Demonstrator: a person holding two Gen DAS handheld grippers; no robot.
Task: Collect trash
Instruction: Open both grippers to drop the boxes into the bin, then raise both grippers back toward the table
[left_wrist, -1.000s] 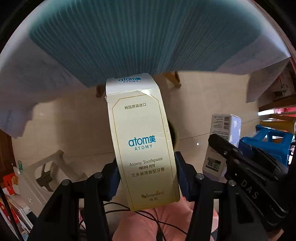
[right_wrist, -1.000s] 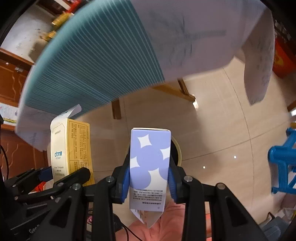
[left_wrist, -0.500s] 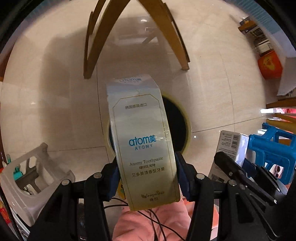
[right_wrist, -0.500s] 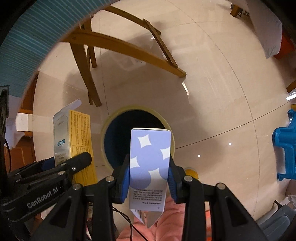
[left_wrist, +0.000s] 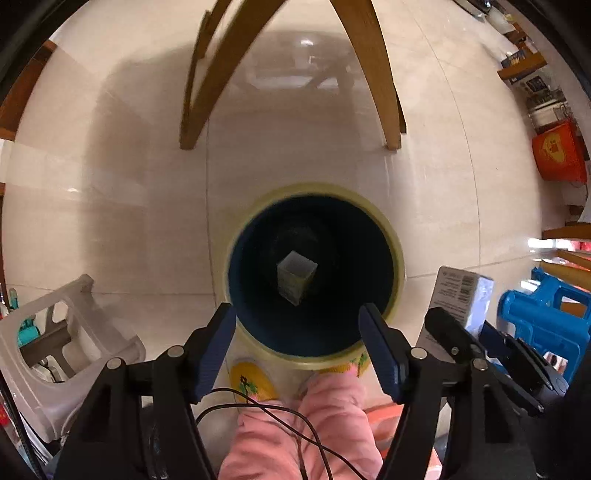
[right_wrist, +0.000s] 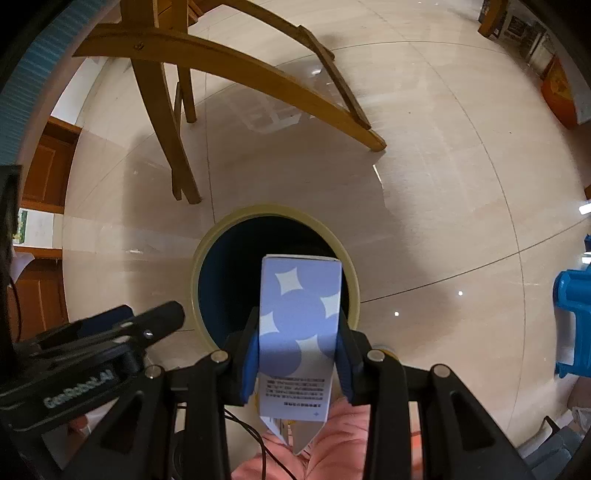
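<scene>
A round trash bin with a pale yellow rim and dark blue inside stands on the floor below both grippers; it also shows in the right wrist view. The toothpaste box is inside the bin, seen end-on. My left gripper is open and empty right above the bin's near rim. My right gripper is shut on a purple-and-white box and holds it over the bin's opening. That box also shows at the right of the left wrist view.
Wooden table legs stand on the tiled floor beyond the bin. A white plastic stool lies at the left, a blue plastic stool at the right. An orange container sits far right. The person's pink-clad legs are below.
My left gripper has opened and let go of the toothpaste box, which has dropped into the bin. Both grippers swung from the table's edge down over the bin. The right gripper keeps its box.
</scene>
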